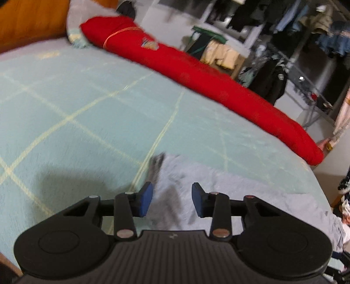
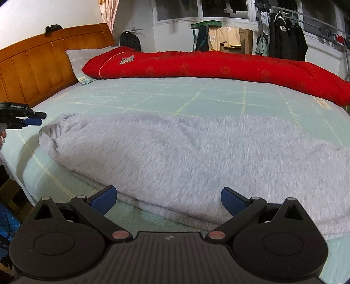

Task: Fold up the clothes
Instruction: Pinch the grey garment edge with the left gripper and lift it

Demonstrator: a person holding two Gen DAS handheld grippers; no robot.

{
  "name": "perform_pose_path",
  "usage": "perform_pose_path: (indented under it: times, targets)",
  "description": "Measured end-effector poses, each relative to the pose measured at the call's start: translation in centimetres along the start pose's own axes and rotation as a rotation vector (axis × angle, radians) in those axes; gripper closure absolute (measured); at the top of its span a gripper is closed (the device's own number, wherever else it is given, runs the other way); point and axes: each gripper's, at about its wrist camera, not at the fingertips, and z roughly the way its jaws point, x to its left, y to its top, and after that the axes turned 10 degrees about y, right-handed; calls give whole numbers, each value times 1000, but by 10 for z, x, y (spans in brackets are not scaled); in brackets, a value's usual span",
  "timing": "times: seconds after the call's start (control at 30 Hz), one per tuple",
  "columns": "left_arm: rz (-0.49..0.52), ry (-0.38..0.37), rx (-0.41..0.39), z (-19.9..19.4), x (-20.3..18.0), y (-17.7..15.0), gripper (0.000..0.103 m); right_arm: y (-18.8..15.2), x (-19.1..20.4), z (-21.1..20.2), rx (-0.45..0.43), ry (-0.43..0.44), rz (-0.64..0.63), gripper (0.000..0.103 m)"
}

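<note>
Left wrist view: my left fingers [image 1: 171,200] stand partly apart, empty, above the grey fleece garment's [image 1: 218,192] end on the bed [image 1: 65,104]; right wrist view: right fingers [image 2: 169,201] wide apart, empty, at its near edge [image 2: 153,203] — risk: pinching bedsheet too.

Grey fleece garment [image 2: 196,157] cut off at right edge, left-wrist view motion-blurred, hanging clothes [image 1: 306,28] indistinct

bed [image 2: 153,96] w/ pale green checked sheet, wooden headboard [image 2: 39,65], pillow [image 2: 83,59], long red quilt [image 2: 207,65] along far side, white wall, windows [image 2: 196,11] dark, rack [image 2: 286,39] of dark jackets, cardboard box [image 2: 245,41], black backpack [image 2: 130,41]
</note>
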Motion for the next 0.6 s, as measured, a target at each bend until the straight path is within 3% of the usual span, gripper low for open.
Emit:
perform_pose_path:
  times: [0.33, 0.57, 0.6]
  targets:
    - [248, 41, -69, 40, -24, 27, 66, 4, 5, 14, 31, -7, -17, 0]
    - [471, 56, -64, 53, -43, 3, 66, 5, 6, 28, 68, -11, -36, 0]
    - [494, 64, -73, 53, -45, -2, 70, 6, 6, 30, 71, -10, -35, 0]
